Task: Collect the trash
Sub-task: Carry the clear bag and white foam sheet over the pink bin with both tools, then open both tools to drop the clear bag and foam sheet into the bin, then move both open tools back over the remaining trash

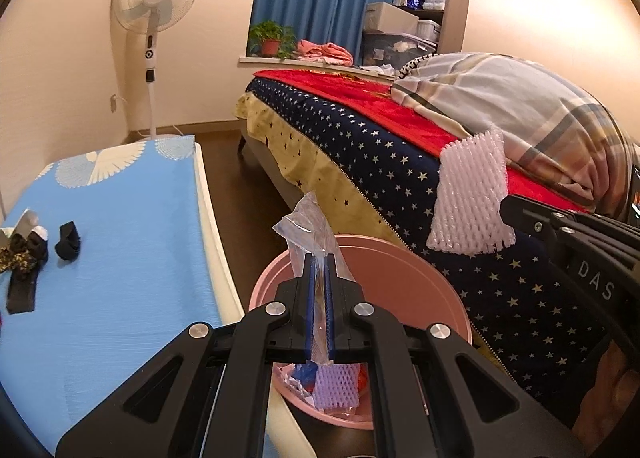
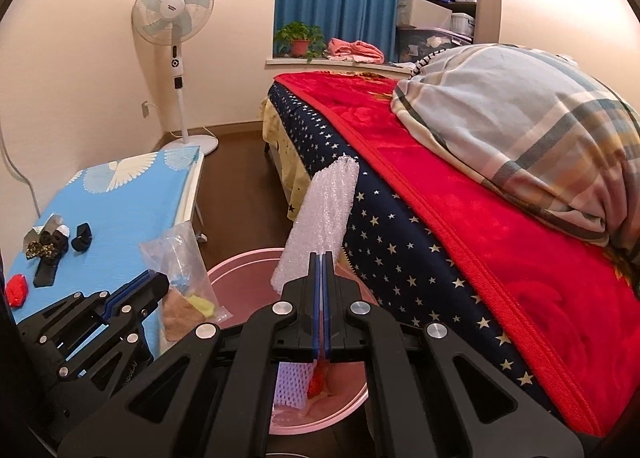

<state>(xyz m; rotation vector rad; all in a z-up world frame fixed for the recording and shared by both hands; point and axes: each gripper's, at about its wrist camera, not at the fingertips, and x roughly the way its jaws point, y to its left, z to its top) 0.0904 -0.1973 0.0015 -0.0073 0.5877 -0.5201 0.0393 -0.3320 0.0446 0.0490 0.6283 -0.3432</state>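
My left gripper (image 1: 319, 258) is shut on a clear plastic bag (image 1: 310, 234) and holds it over the pink bin (image 1: 420, 290); the gripper (image 2: 154, 284) and bag (image 2: 184, 258) also show in the right wrist view. My right gripper (image 2: 321, 256) is shut on a white foam net sleeve (image 2: 324, 218) above the same pink bin (image 2: 244, 262); the sleeve shows in the left wrist view (image 1: 472, 198). The bin holds another foam net (image 1: 334, 384) and red and blue scraps. A red scrap (image 2: 17, 289) lies on the blue table.
A blue-topped table (image 1: 120, 238) on the left carries dark cloth pieces (image 1: 66, 245) and a foil wrapper (image 2: 50, 224). A bed with a starred cover (image 2: 400, 238), a red blanket and a plaid quilt (image 2: 520, 130) stands to the right. A standing fan (image 2: 174, 10) is by the far wall.
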